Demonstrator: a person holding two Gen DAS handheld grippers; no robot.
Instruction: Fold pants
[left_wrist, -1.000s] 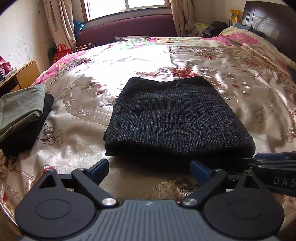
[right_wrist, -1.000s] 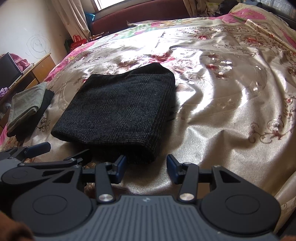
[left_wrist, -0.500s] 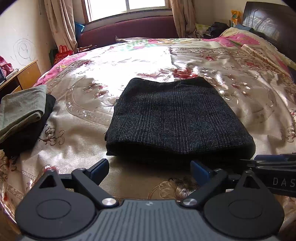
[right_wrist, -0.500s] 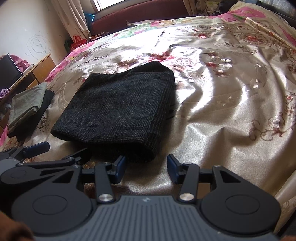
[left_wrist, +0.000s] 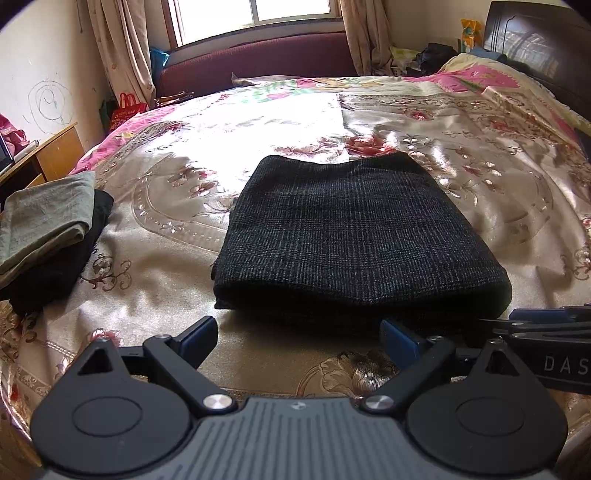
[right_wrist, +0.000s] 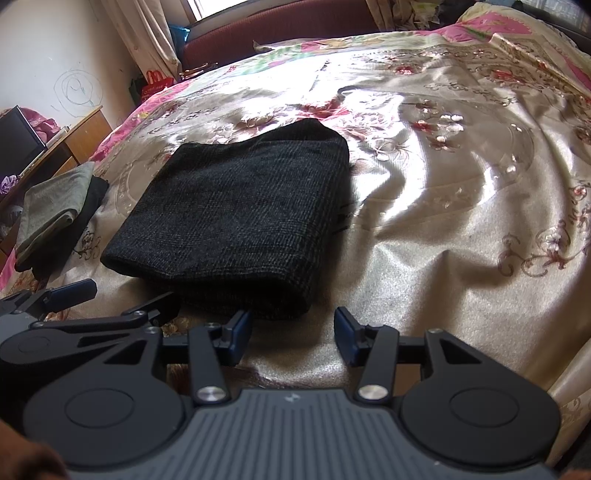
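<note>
- The dark checked pants (left_wrist: 354, 236) lie folded into a thick rectangle on the satin floral bedspread (left_wrist: 509, 206), their rounded fold edge just ahead of both pairs of fingertips, exactly as in the earlier frames.
- The left gripper (left_wrist: 299, 334) sits close before that fold edge with its blue pads spread wide and nothing between them; the pads do not touch the cloth, and their spacing matches that of a second ago.
- The right gripper (right_wrist: 291, 334) is also released, its pads parted about halfway over bare bedspread, just in front of the pants' near right corner; the gap looks unchanged.
- Each gripper shows at the edge of the other's view, side by side and near each other, neither having shifted.
- Well to the left of the left fingers, a folded grey-green garment (left_wrist: 44, 221) rests on a black garment (left_wrist: 55, 266) at the bed's edge.
- Beyond them stands a wooden desk (left_wrist: 55, 155); far ahead of the fingers are a maroon sofa (left_wrist: 258, 55) and a curtained window (left_wrist: 255, 14).
</note>
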